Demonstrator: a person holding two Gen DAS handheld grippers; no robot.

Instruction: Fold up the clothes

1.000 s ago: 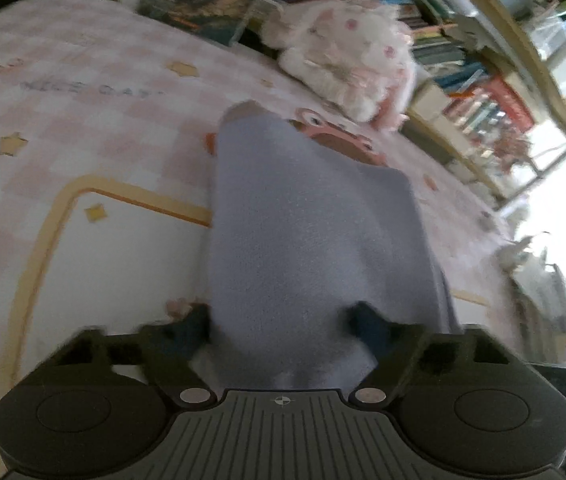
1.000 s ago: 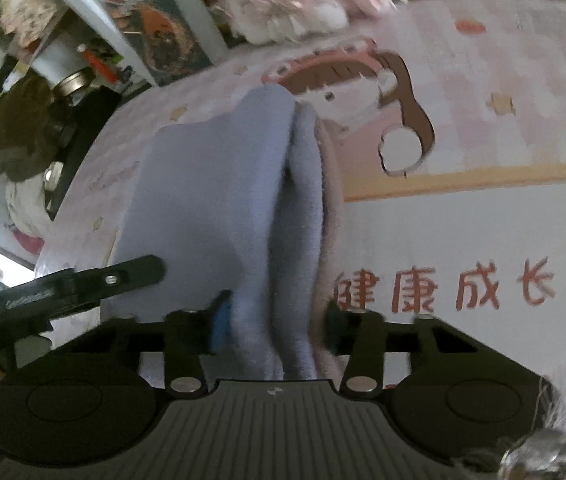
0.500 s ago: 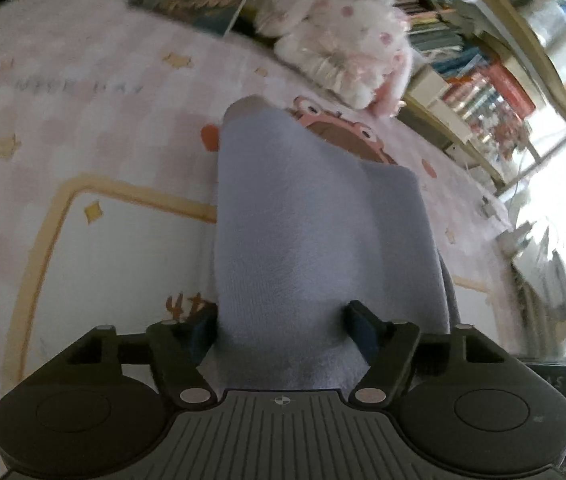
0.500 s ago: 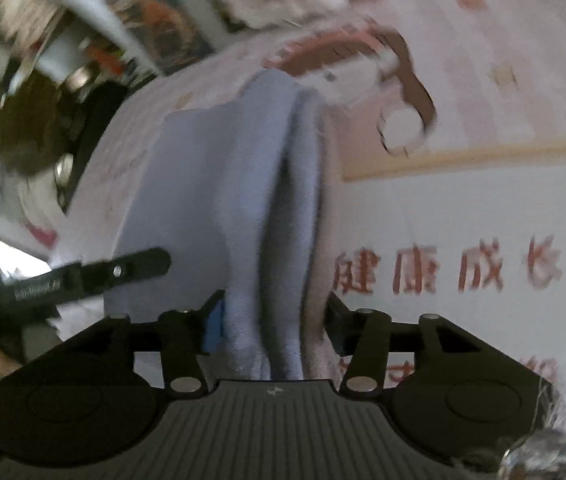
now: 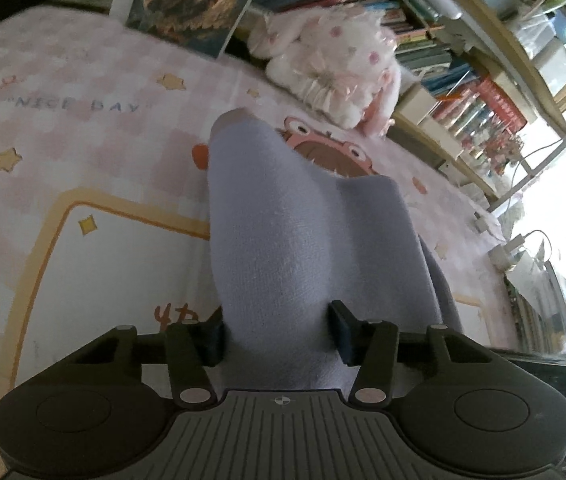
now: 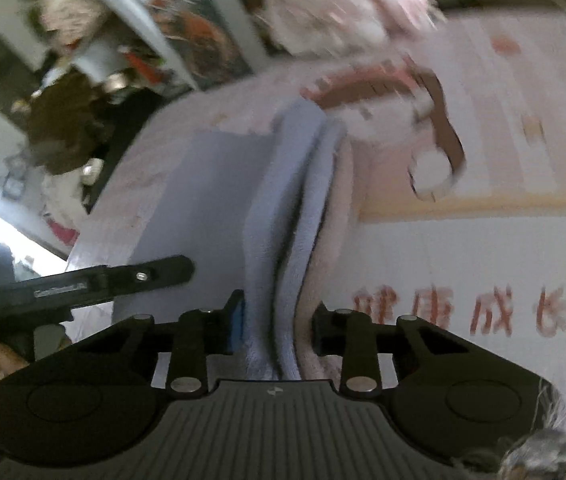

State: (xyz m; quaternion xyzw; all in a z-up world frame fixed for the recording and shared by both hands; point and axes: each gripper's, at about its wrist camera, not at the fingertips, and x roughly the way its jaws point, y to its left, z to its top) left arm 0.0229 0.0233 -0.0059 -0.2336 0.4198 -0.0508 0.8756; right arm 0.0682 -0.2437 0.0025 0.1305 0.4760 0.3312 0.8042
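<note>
Now we are holding the lavender garment point(image 5: 303, 248) in both grippers, lifted over the pink checked bed cover point(image 5: 63, 128). The left gripper point(image 5: 277, 330) is clenched on a thick bunch of the cloth, which is humping up ahead of it and trailing off toward the frog print on the cover. The right gripper point(image 6: 277, 322) is pinching the stacked edges of the same garment point(image 6: 279, 216), where we are seeing at least two layers running side by side; the left tool's finger point(image 6: 123, 280) is showing beside it at the left.

Compared with a second ago, the grip on both sides is looking the same, but the views are shifting: more of the red printed characters point(image 5: 177, 314) on the cover is showing under the left gripper, and the right view is blurring heavily, so we are judging that the right hand is swinging fast. That suggests we are carrying the doubled cloth across rather than starting a new grasp.

The plush rabbit point(image 5: 335, 64) is lying by the bookshelf point(image 5: 463, 92), well apart from the garment. Next, we probably need to lay the fold flat and keep the edges aligned.
</note>
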